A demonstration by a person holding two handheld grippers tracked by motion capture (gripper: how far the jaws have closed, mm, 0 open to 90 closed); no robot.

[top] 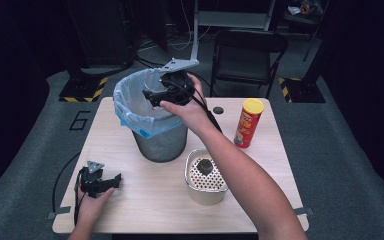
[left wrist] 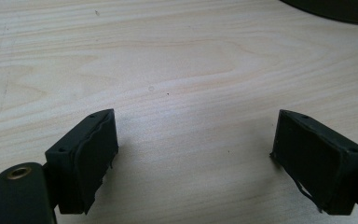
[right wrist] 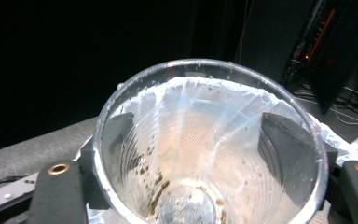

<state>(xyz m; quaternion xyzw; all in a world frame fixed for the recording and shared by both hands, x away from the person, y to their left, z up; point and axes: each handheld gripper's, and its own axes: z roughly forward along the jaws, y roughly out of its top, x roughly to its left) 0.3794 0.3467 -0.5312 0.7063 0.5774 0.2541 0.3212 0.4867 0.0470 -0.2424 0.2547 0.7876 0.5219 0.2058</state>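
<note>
A clear plastic cup (right wrist: pixel 205 154) with brown specks of residue inside sits between the jaws of my right gripper (right wrist: pixel 200 133), whose pads press on its sides. In the high view the right gripper (top: pixel 150 95) hangs over the mouth of a mesh waste bin (top: pixel 160 142) lined with a pale blue bag (top: pixel 135 112); the bag's inside shows through the cup. My left gripper (top: pixel 114 181) rests on the wooden table (top: pixel 130 200) at the near left. Its jaws (left wrist: pixel 196 144) stand wide open with nothing but bare wood between them.
A red chip can with a yellow lid (top: pixel 249 122) stands at the right of the table. A white perforated container (top: pixel 207 192) with a dark lump (top: pixel 204 165) in it sits near the front, beside my right forearm. A black folding chair (top: pixel 247 55) stands beyond the table.
</note>
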